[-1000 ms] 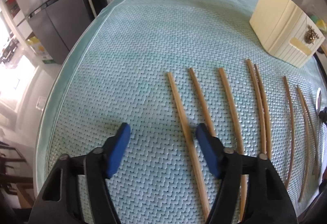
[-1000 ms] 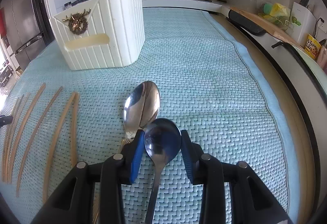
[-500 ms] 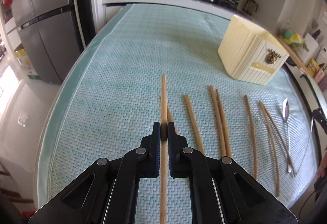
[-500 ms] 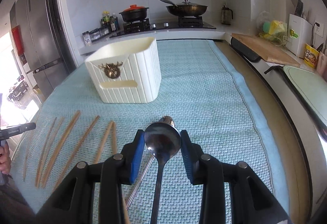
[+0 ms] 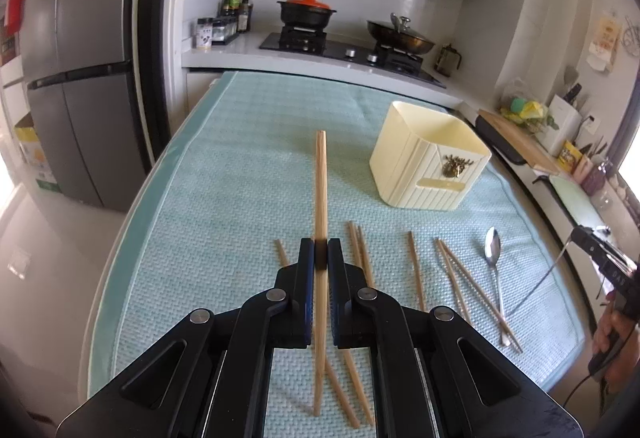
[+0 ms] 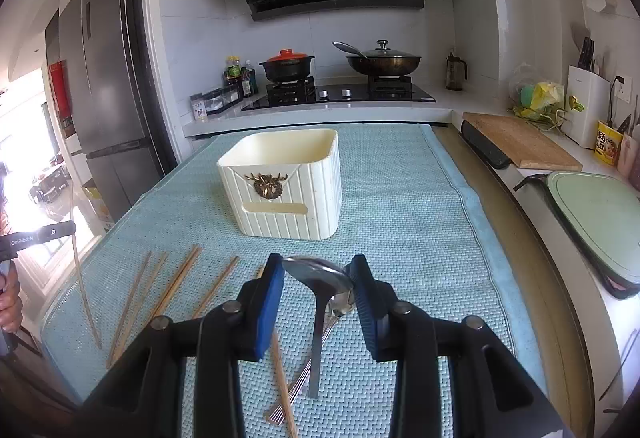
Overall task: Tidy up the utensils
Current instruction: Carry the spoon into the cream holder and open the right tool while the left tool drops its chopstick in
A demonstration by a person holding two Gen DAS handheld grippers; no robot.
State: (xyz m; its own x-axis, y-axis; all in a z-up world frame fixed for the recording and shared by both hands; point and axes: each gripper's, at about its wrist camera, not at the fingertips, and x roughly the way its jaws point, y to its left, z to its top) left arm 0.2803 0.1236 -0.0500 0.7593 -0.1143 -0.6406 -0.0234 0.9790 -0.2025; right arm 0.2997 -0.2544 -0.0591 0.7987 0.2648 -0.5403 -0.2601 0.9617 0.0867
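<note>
My left gripper [image 5: 320, 258] is shut on a wooden chopstick [image 5: 320, 190] and holds it lifted above the mat, tip pointing away. Several more chopsticks [image 5: 416, 270] and a metal spoon [image 5: 493, 250] lie on the mat below. A cream utensil holder [image 5: 430, 166] stands farther back to the right. My right gripper [image 6: 318, 278] is shut on a metal spoon [image 6: 320, 286], held by its bowl and lifted. Another spoon [image 6: 340, 306] lies underneath it. The holder [image 6: 288, 190] stands straight ahead of it, with chopsticks [image 6: 176, 282] at the left.
A light blue woven mat [image 5: 240, 182] covers the counter. A stove with a pot [image 6: 286, 64] and a pan [image 6: 382, 62] is at the back. A fridge [image 5: 80, 78] stands left. A cutting board [image 6: 520, 146] and a green lid [image 6: 600, 206] lie at the right.
My left gripper closed on a chopstick and raised it off the mat. My right gripper lifted its spoon higher, and both views tilted up toward the holder.
</note>
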